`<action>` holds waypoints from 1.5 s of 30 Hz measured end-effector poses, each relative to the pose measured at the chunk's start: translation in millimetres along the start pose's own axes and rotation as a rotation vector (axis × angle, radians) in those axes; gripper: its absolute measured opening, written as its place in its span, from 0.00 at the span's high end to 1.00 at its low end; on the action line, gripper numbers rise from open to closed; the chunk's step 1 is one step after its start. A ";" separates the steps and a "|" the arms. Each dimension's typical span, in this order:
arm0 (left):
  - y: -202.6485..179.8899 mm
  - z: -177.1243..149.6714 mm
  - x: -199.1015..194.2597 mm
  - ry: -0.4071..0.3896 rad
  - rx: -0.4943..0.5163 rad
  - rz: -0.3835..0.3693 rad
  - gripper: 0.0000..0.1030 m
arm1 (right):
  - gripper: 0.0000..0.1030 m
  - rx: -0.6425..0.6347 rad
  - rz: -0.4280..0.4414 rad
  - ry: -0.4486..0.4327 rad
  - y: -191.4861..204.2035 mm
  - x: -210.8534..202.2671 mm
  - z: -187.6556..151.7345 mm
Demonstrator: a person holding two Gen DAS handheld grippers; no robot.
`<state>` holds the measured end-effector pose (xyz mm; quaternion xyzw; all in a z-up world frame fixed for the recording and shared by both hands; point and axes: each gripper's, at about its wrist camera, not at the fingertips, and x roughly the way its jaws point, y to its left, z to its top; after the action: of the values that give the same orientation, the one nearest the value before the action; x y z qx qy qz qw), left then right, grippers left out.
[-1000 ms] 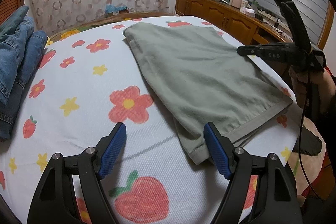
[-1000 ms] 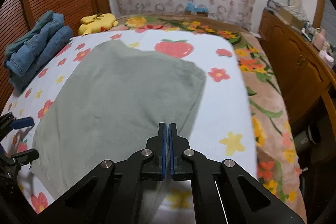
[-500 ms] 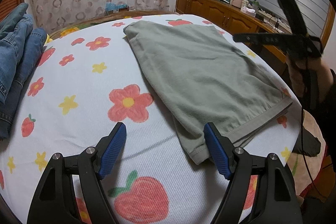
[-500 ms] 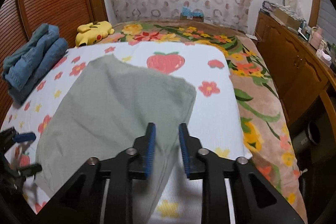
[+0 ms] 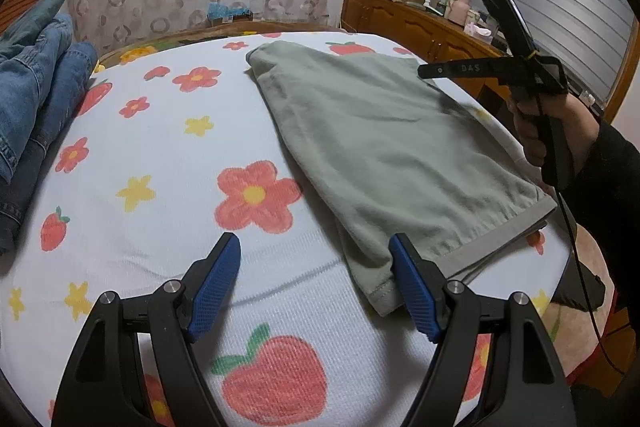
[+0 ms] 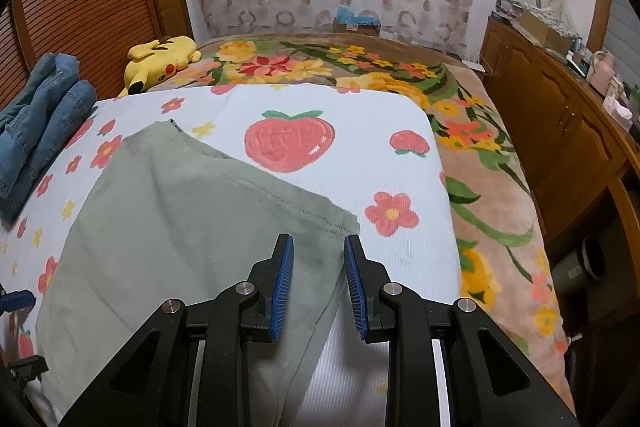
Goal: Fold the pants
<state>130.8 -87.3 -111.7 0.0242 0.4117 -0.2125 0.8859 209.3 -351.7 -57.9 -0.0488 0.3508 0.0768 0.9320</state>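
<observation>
Grey-green pants lie folded flat on the white flower-and-strawberry sheet; they also show in the right wrist view. My left gripper is open and empty, low over the sheet, its right finger beside the pants' near hem corner. My right gripper is open and empty, above the pants' right edge. It also shows in the left wrist view, held up in a hand at the right.
Folded blue jeans lie at the left edge of the bed, also in the right wrist view. A yellow plush toy lies at the bed's far end. A wooden cabinet runs along the right.
My right gripper has opened from shut and lifted off the pants' right edge. The pants lie still. My left gripper has stayed open in place.
</observation>
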 end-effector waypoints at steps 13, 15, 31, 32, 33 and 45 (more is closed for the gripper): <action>-0.6 0.1 -0.4 0.000 0.003 0.005 0.25 | 1.00 0.054 -0.028 -0.046 -16.2 -12.1 0.9; -0.7 0.0 -0.3 0.001 0.004 0.006 0.25 | 0.99 0.042 -0.015 -0.045 -11.8 -12.4 2.0; -1.5 -0.5 -0.6 0.001 0.005 0.007 0.25 | 0.94 -0.034 -0.031 -0.011 -9.4 4.7 8.3; -1.4 -0.6 -1.0 0.001 0.007 0.009 0.25 | 0.95 -0.029 -0.047 -0.026 -10.1 2.7 8.9; -1.0 -0.8 -1.3 0.001 0.008 0.009 0.25 | 0.95 -0.017 -0.057 -0.039 -11.3 1.2 9.5; -1.0 0.1 -3.2 -0.003 0.001 0.005 0.25 | 0.81 0.046 -0.022 -0.067 -9.0 -30.6 -3.9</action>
<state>128.6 -87.1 -109.1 0.0256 0.4104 -0.2105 0.8869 185.6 -364.4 -40.2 -0.0286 0.3206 0.0600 0.9449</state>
